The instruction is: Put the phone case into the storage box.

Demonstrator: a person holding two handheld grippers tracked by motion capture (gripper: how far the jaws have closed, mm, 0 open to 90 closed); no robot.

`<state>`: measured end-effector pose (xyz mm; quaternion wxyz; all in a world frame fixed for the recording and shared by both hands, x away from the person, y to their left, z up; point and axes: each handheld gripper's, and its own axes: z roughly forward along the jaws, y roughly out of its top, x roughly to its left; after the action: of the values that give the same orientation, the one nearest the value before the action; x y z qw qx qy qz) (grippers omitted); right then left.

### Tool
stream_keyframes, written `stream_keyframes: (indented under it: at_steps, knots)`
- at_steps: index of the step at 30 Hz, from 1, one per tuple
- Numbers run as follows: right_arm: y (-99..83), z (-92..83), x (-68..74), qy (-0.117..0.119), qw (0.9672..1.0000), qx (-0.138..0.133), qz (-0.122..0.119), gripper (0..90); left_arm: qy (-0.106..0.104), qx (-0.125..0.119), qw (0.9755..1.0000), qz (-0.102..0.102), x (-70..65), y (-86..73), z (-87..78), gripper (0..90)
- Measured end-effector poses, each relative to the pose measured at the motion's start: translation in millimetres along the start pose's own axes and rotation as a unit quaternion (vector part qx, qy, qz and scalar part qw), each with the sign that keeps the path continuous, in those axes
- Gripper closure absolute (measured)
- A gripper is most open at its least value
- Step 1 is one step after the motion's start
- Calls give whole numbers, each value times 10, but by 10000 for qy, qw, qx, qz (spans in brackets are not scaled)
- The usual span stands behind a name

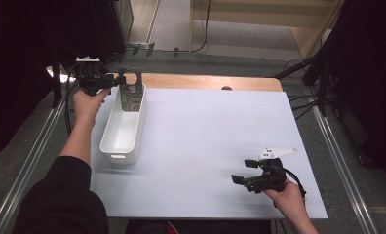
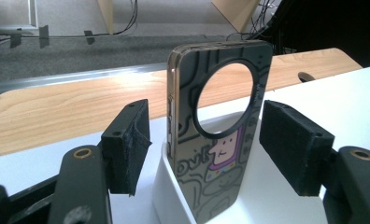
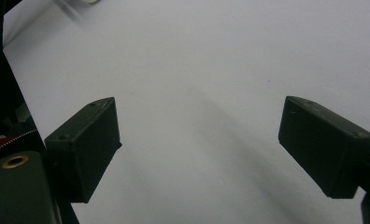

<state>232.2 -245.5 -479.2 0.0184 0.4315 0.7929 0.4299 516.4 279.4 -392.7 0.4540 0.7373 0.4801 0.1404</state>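
A dark phone case [image 2: 206, 154] with cartoon doodles, a gold edge and a big round hole stands upright at the far end of a long white bin [image 1: 105, 139]. In the high view the case [image 1: 130, 92] leans against the bin's far wall. My left gripper [image 2: 211, 140] is open, one black pad on each side of the case with a gap on both sides. From above, the left gripper [image 1: 120, 80] reaches in from the left at the bin's far end. My right gripper [image 1: 243, 171] rests open near the front right of the table, nothing between its jaws [image 3: 211, 144].
The white tabletop [image 1: 205, 141] spreads between the bin and the right gripper. A wooden strip [image 1: 205, 82] runs along the far edge, and metal rails [image 1: 337, 146] flank the table. Cables and stands lie on the floor beyond.
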Motion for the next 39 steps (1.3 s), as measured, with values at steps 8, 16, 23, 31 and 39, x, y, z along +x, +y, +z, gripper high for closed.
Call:
stream_keyframes:
  at_steps: [8,16,23,31,39]
  knots:
    - [18,12,2,20,10000,7,-19,118,-75,113,9999,69,-103,22,-103,335]
    - [39,21,-4,56,10000,-3,-39,118,-290,204,9994,23,-195,-11,-219,334]
    - [69,52,-7,106,9999,12,-35,119,-534,154,9984,108,-353,-85,-335,335]
    - [88,60,-2,131,9999,19,-66,118,-655,194,9971,325,-548,-159,-407,335]
    - [89,55,-8,124,9999,18,-60,118,-843,236,9951,468,-726,-205,-505,335]
